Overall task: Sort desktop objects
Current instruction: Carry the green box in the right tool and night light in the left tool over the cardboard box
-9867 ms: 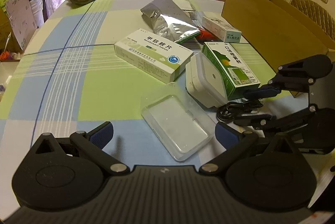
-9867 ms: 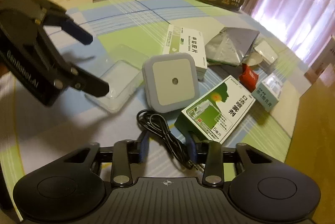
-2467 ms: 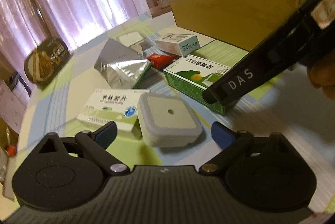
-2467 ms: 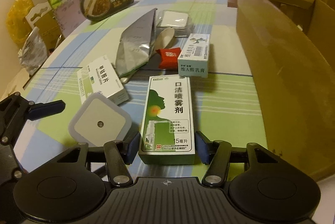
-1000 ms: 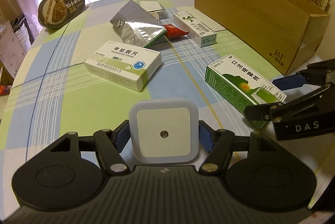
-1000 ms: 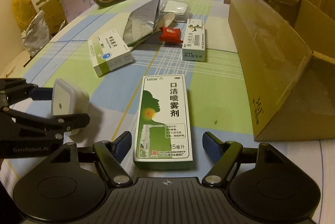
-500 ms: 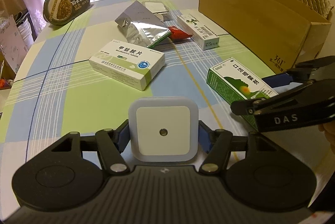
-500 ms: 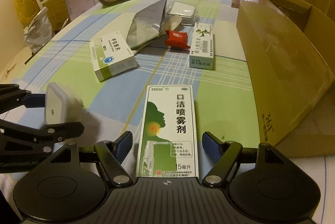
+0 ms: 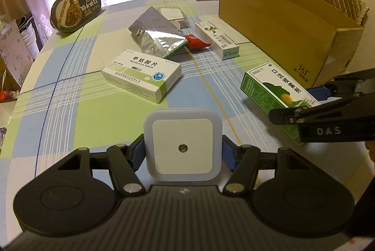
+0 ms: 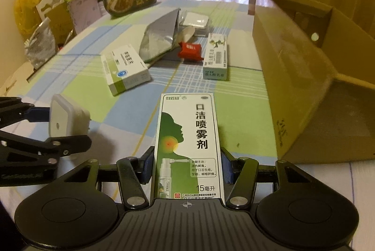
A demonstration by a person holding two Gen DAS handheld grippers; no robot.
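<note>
Above the checked table (image 9: pixel 58 124), the left claw (image 9: pixel 182 152) grips a white square night light (image 9: pixel 182 145) while the right claw (image 10: pixel 187 169) clamps a green throat-spray box (image 10: pixel 187 145), both lifted near an open cardboard box (image 9: pixel 281 25).

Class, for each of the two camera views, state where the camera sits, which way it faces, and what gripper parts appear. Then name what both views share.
Left wrist: sits on the left gripper, facing along its fingers, shut on the white night light.
Right wrist: sits on the right gripper, facing the curtains, shut on the green spray box.
Shared: each shows the other gripper, plus the cardboard box and silver pouch.
</note>
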